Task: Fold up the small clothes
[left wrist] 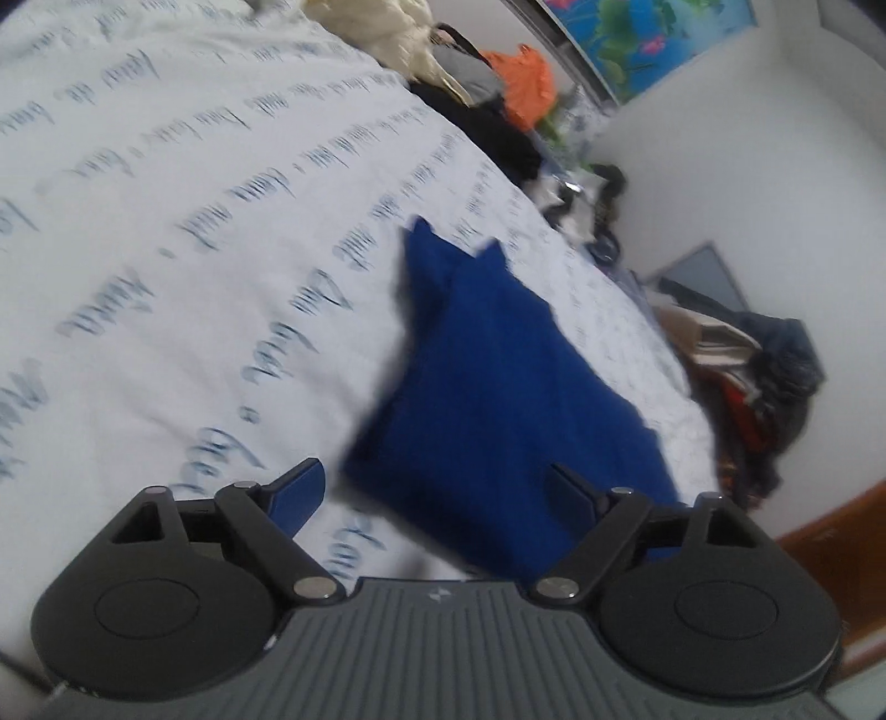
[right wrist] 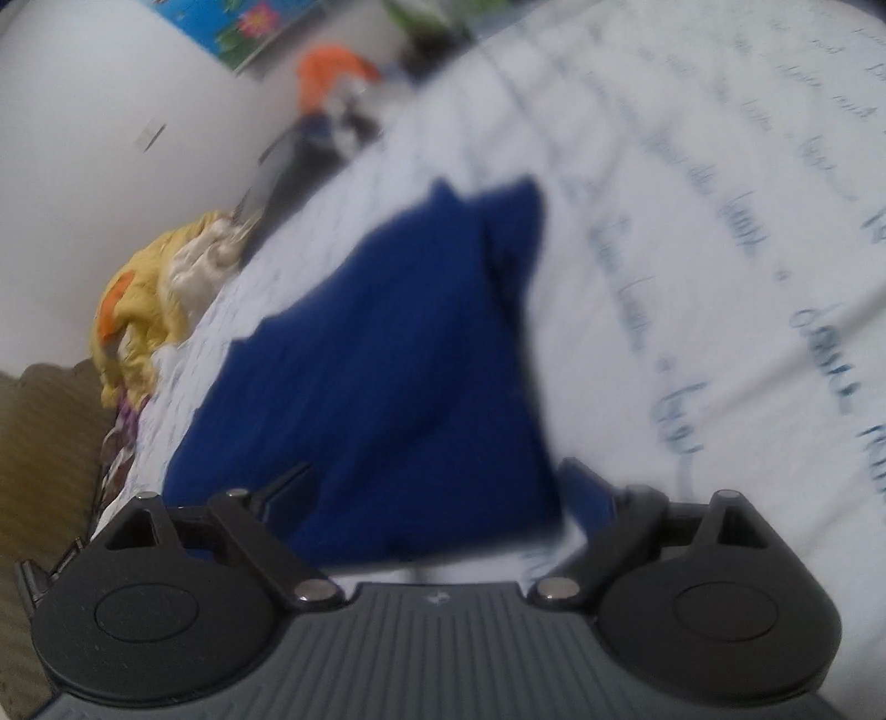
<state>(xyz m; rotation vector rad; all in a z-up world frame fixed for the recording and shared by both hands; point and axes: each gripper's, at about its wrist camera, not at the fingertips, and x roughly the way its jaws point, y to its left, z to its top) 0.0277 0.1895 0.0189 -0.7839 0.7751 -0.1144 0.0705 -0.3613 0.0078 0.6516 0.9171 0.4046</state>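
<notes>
Blue garment [left wrist: 498,387] lies on the bed sheet [left wrist: 166,221], white with script print, partly folded, two pointed corners sticking up at its far end. Both views are motion-blurred, so fold edges are hard to read

Risks, as judgement: the cloth looks soft and loosely stacked, so a grab that catches only the top layer would peel the fold open; a pinch that goes too deep could catch the sheet together with the garment and drag both; with both hands near the same near edge, uneven pulls would skew the fold

Left gripper [left wrist: 437,493]: fingers spread wide, nothing pinched. Garment's near corner sits between them, closer to the right-hand finger, which overlaps the blue cloth; the left-hand finger is over bare sheet beside the garment. Contact cannot be told

Right gripper [right wrist: 437,493]: fingers spread too, holding nothing. Garment's near edge fills the gap between them, its right border just beside the right-hand finger

Beyond the garment, at the bed's edge: orange item [left wrist: 523,83], dark clothes pile [left wrist: 775,376], wall poster [left wrist: 653,33]
</notes>
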